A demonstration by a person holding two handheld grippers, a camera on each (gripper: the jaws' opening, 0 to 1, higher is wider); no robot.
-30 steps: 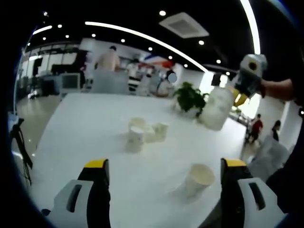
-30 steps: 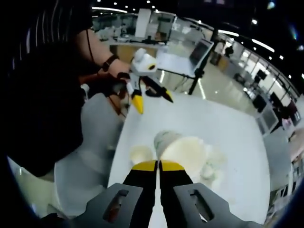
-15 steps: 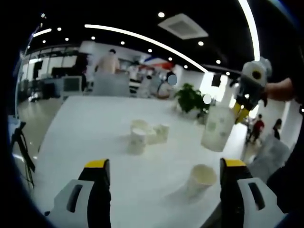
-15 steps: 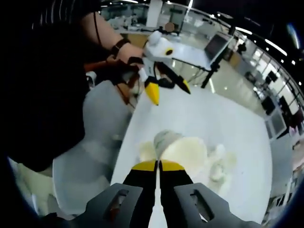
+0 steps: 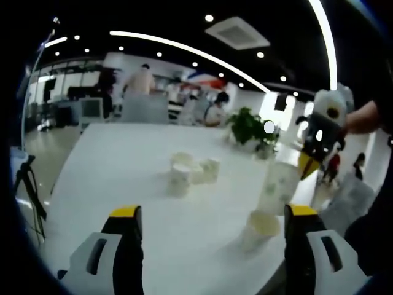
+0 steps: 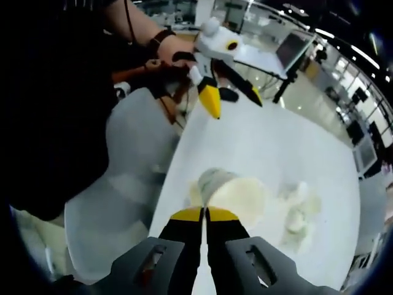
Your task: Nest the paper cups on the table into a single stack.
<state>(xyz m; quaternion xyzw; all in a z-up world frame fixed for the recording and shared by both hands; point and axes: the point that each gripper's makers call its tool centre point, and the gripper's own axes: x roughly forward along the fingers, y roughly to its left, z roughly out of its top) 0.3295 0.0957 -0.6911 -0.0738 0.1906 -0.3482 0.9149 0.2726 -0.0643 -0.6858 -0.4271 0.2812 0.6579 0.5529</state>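
Jaws of the right gripper [image 6: 205,214] meet on the rim of a cup stack [image 6: 233,192], which we hold just above a lone cup [image 5: 260,226] on the table [image 5: 123,178]; jaws of the left gripper [image 5: 209,212] stand wide apart with nothing between them.

In the left gripper view, the stack [image 5: 277,183] hangs at 3 o'clock, its base almost touching the lone cup's mouth. A second ago it was higher and tilted, near the plant [image 5: 247,126]; it has since come down and stands close to upright. We judge this to mean that the nesting of this cup is about to happen, with only a short straight drop left.

Further out, at 12 o'clock of the lone cup, a cluster of cups [image 5: 190,172] waits near the table's middle, some upright, one or two seemingly on their sides, so several insertions remain.

In the right gripper view, the left gripper [image 6: 230,98] appears at 12 o'clock, near the table's edge, and a chair [image 6: 132,178] stands at 9 o'clock.
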